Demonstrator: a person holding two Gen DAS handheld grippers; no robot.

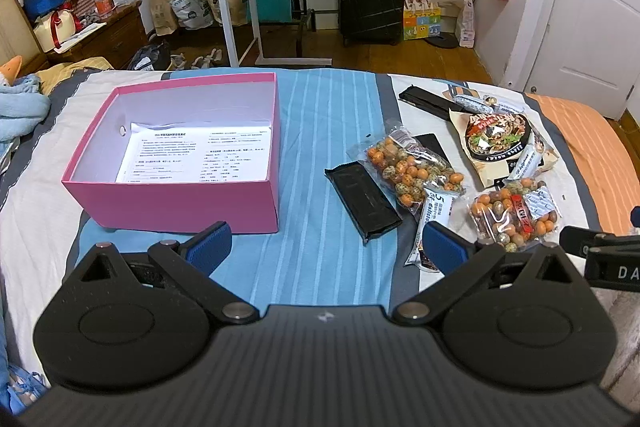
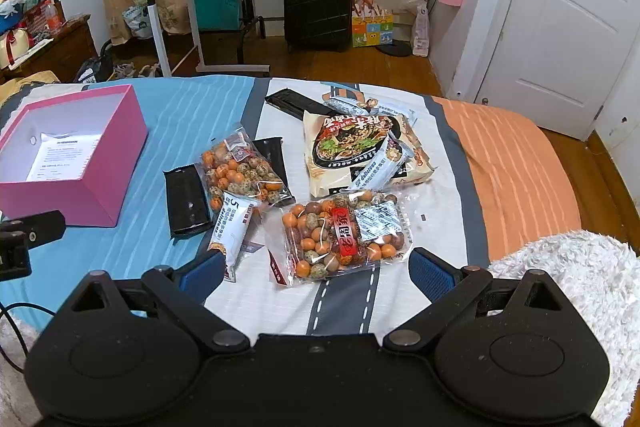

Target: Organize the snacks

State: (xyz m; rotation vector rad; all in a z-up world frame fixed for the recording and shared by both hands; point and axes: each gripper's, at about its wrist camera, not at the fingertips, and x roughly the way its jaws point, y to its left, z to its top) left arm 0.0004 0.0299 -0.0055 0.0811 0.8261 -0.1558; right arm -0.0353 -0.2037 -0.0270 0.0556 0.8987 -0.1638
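Below my right gripper [image 2: 316, 269], wide open and empty, lies a nut bag [image 2: 344, 237]; I'd grab it first, for the pink box [image 2: 76, 163] at left. Left gripper [image 1: 326, 245] gapes empty too.

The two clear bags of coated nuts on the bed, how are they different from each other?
The nearer nut bag carries a big red label and a white sachet; the farther nut bag shows only a small pale label. The nearer one lies on the white road-print patch of the bedspread, the farther one by the blue stripes, overlapping a black packet. The nearer lies directly ahead of the open right gripper. Both are clear, lie flat and hold orange and speckled balls.
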